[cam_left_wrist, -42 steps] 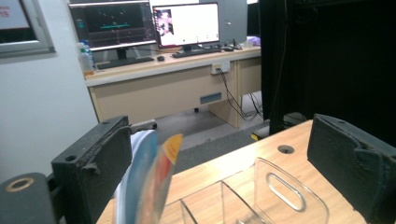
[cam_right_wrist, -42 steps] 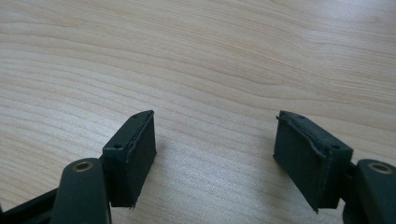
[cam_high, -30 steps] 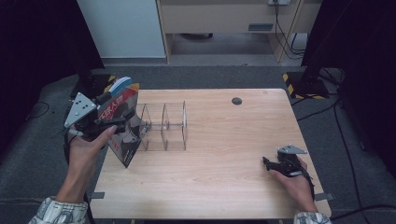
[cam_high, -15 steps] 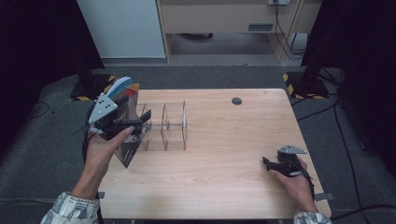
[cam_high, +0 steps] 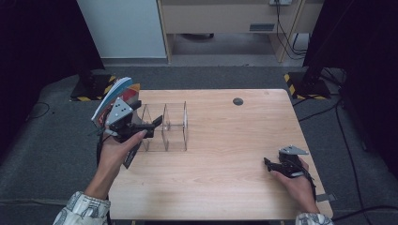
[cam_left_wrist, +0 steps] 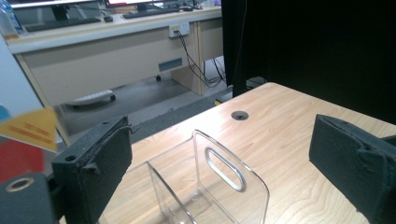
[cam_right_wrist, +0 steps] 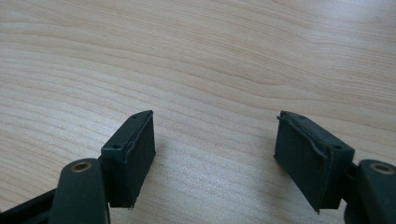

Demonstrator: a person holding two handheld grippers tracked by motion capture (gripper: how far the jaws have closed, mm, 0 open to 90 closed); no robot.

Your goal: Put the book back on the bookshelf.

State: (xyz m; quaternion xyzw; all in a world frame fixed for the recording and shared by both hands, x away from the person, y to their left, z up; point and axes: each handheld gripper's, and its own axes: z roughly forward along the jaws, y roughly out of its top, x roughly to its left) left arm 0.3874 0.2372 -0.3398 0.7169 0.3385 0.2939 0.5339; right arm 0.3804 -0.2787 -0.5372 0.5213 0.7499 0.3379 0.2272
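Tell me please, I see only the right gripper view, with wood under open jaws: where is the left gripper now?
Observer: In the high view the left gripper hovers over the left end of a clear rack.
Operator: Does it hold something?
Observer: No. In the left gripper view its jaws stand open, and a clear divider is ahead between them, untouched.
Operator: Is anything else near it?
Observer: Colourful books stand tilted at the rack's left side, beside the hand.

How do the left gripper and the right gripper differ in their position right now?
The left gripper is raised at the clear divider rack; the right gripper rests low on the bare wooden table. Books stand behind the left gripper, none beside the right gripper. Both have open, empty jaws.
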